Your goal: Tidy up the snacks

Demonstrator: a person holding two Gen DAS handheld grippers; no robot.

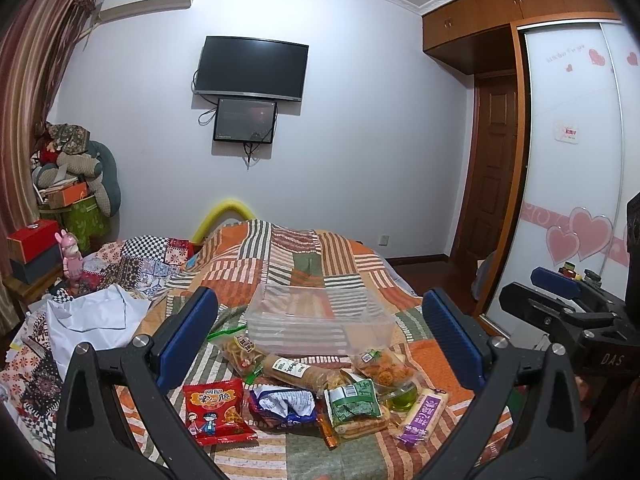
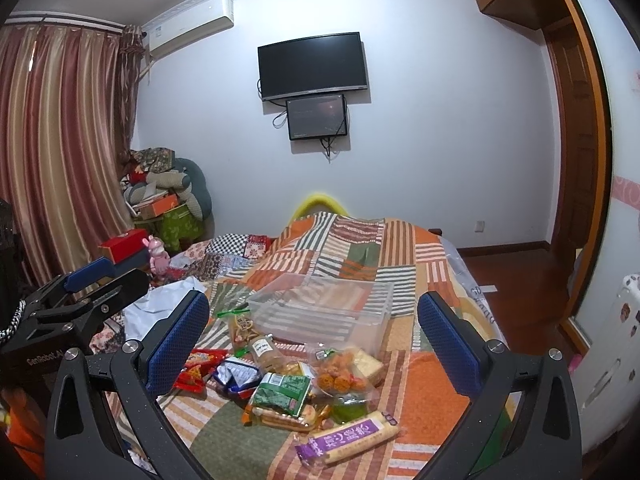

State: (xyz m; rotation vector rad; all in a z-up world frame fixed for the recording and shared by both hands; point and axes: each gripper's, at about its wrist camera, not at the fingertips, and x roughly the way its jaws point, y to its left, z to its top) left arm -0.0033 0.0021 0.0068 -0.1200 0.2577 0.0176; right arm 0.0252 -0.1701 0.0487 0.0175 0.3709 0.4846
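Observation:
A pile of snack packs lies on the patchwork bedspread: a red packet (image 1: 216, 412), a blue-purple bag (image 1: 282, 404), a green packet (image 1: 352, 400) and a purple-labelled bar (image 1: 424, 414). An empty clear plastic bin (image 1: 320, 320) stands just behind them. My left gripper (image 1: 320, 340) is open and empty, above the pile. My right gripper (image 2: 312, 344) is open and empty, over the same pile; there the purple bar (image 2: 348, 438), green packet (image 2: 284, 394), red packet (image 2: 198, 368) and bin (image 2: 320, 312) show.
The bed (image 1: 304, 248) fills the middle, with a white cloth (image 1: 96, 316) and a pink figure (image 1: 72, 256) at its left. Boxes and cushions (image 1: 72, 176) are stacked in the far left corner. A wardrobe (image 1: 576, 152) stands to the right.

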